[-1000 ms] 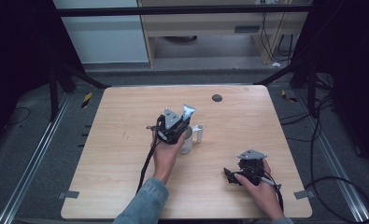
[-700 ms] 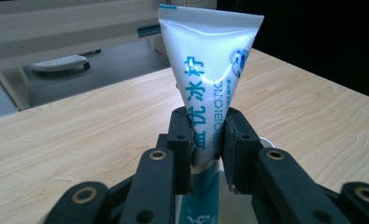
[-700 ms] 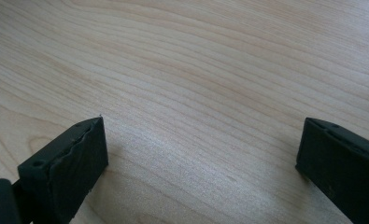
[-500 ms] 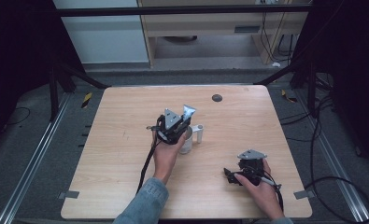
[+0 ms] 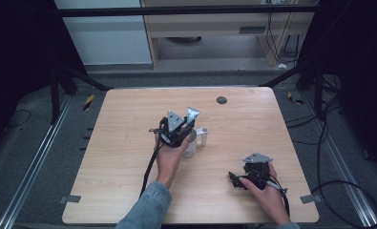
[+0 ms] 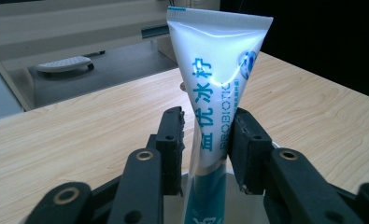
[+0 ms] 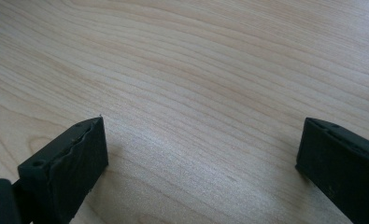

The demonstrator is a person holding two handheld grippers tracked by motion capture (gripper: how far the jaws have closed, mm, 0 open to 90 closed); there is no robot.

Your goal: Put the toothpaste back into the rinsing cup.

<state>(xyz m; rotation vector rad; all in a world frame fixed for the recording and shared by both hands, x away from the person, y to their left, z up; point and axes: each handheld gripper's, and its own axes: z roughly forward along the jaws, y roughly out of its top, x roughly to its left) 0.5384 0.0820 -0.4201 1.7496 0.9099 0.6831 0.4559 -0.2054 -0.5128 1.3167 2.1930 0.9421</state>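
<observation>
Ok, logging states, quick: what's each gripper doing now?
Left gripper: shut on the tube.
Right gripper: open, holding nothing, over the table.

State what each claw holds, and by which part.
Left claw grips the toothpaste tube across its narrower lower body, crimped end up. Right claw is open, holding nothing.

White/blue tube (image 6: 218, 88) upright, crimp up, over cup (image 5: 192, 144).

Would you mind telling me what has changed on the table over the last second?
Nothing has visibly changed. The left tongs remain shut on the tube standing in the cup, and the right tongs stay open near the table's front edge.
</observation>
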